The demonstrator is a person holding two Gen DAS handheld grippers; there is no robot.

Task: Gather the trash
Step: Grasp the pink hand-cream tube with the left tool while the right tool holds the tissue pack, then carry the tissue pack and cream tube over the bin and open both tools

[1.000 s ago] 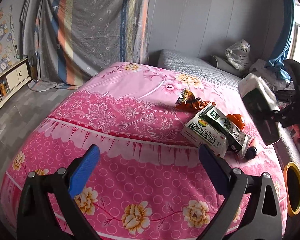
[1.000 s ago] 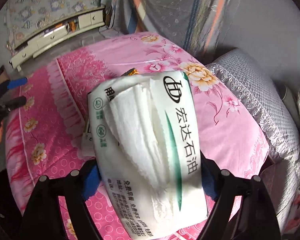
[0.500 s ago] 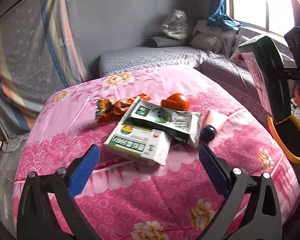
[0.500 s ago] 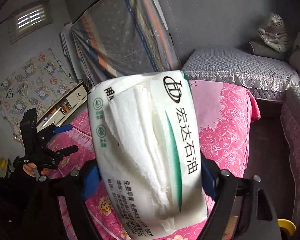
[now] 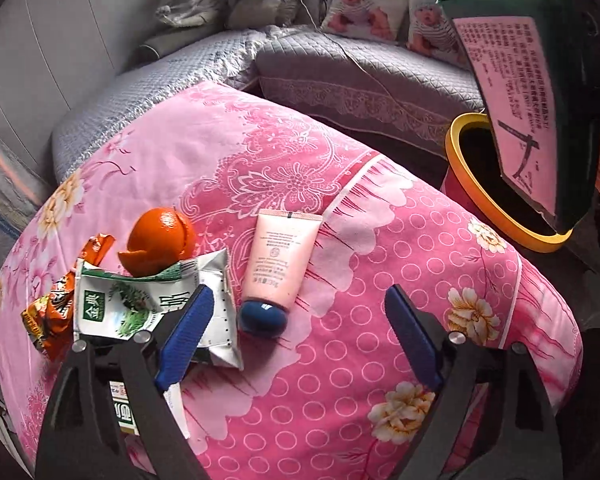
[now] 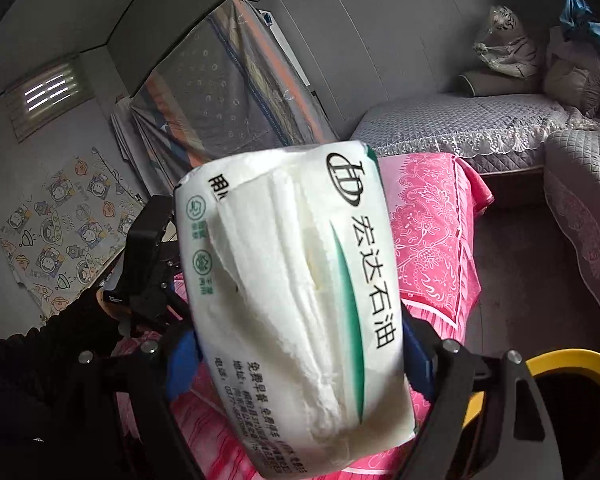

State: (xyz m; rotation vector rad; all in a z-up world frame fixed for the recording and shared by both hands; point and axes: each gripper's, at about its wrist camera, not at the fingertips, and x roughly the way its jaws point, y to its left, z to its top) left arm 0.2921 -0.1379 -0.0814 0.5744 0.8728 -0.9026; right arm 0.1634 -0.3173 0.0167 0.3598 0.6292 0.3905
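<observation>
My right gripper (image 6: pixel 296 352) is shut on a white and green tissue pack (image 6: pixel 296 296). In the left wrist view the pack (image 5: pixel 528 92) hangs over the yellow-rimmed red trash bin (image 5: pixel 460 168) beside the table. My left gripper (image 5: pixel 296 336) is open and empty, low over the pink tablecloth (image 5: pixel 260 152). Under it lie a pink tube with a dark blue cap (image 5: pixel 278 256), an orange peel (image 5: pixel 158 240), a torn green and white wrapper (image 5: pixel 132 300), an orange snack wrapper (image 5: pixel 52 308) and a white and green box (image 5: pixel 126 408) partly hidden by my left finger.
A grey quilted sofa (image 5: pixel 340 64) with cushions wraps around behind the table. The bin's rim (image 6: pixel 572 360) shows at the lower right of the right wrist view. A striped cloth (image 6: pixel 228 92) hangs on the far wall.
My left gripper has swung right and come lower and closer over the trash pile. My right gripper has carried the tissue pack off the table to above the bin.
</observation>
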